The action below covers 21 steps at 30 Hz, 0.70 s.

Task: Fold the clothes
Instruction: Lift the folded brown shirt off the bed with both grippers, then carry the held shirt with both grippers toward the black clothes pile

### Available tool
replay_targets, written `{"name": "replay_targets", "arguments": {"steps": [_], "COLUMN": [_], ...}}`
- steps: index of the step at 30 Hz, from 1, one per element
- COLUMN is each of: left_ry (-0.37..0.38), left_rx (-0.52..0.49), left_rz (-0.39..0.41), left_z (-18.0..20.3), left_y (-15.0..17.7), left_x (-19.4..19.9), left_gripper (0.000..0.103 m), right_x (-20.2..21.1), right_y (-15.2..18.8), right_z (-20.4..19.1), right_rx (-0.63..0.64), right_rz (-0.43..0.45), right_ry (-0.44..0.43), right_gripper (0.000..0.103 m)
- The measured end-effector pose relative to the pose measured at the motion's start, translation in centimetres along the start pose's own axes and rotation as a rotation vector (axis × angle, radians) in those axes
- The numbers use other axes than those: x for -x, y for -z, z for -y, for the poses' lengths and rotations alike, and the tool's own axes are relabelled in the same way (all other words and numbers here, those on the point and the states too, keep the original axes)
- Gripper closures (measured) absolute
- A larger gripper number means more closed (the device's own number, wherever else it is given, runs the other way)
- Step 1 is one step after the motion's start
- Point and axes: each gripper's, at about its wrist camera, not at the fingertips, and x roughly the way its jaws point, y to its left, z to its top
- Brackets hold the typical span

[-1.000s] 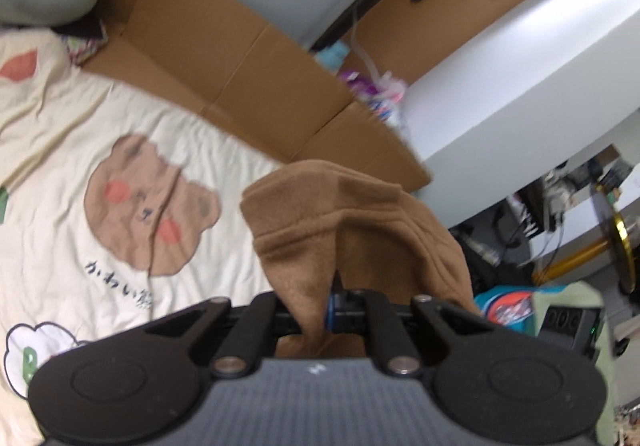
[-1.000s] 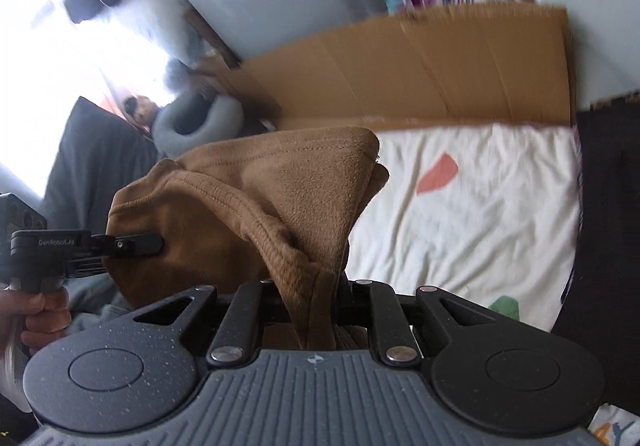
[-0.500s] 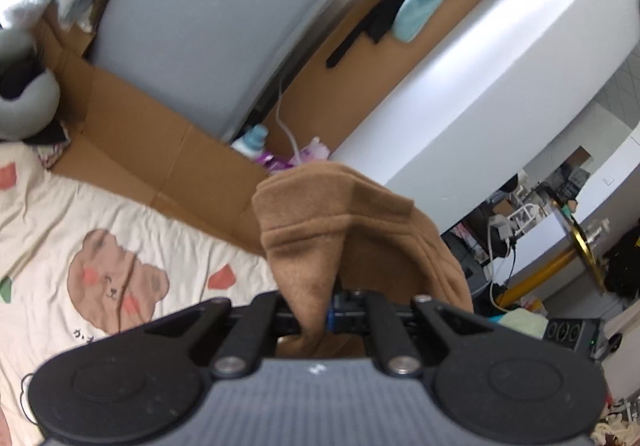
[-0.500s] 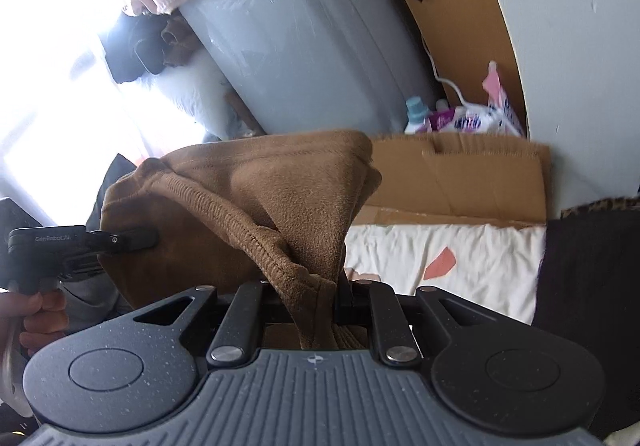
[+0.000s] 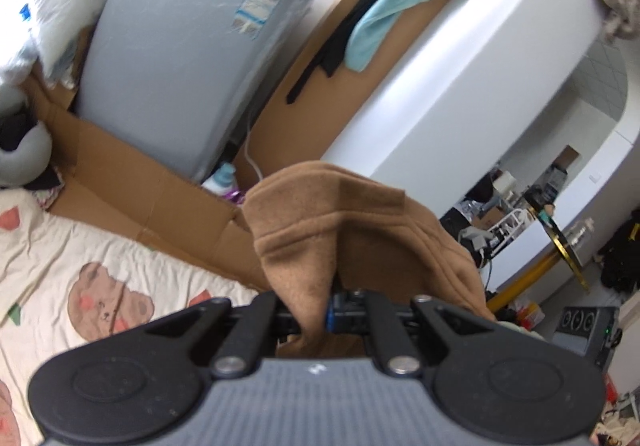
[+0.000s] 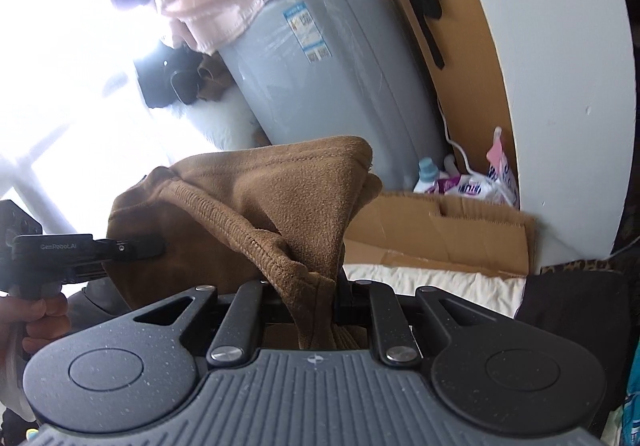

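The brown garment point(image 5: 360, 230) was held up at mid-frame, above the bear sheet point(image 5: 100, 286) at lower left, probably to hang straight for folding. It was pinched by the left gripper point(image 5: 332, 306) and right gripper point(image 6: 336, 302).

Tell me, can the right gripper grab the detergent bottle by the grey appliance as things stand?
Probably not: the right gripper is shut on the brown garment, which drapes across its front, and the bottle sits beyond the cardboard.
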Motion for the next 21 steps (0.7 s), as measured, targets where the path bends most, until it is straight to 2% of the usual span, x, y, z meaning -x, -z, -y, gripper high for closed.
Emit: {"name": "replay_targets", "arguments": {"steps": [5,11,21], "left_ry": [0.015,0.063,0.198], "left_rx": [-0.006,-0.020,-0.044], "left_rz": [0.008,-0.011,-0.044], "left_z": [1.6,3.0,5.7], "left_y": [0.3,1.4,2.0], "left_x": [0.4,-1.5,-6.4], "left_gripper": [0.097,0.097,0.097], "right_x": [2.3,5.2,9.2], "right_y": [-0.4,-0.4,0.2], "right_z": [-0.3,-0.3,2.9], "right_rx": [0.031,0.082,0.061], "right_rz": [0.002,0.015,0.065], "right_ry": [0.005,0.016,0.121], "right_gripper": [0.090,0.090,0.089]}}
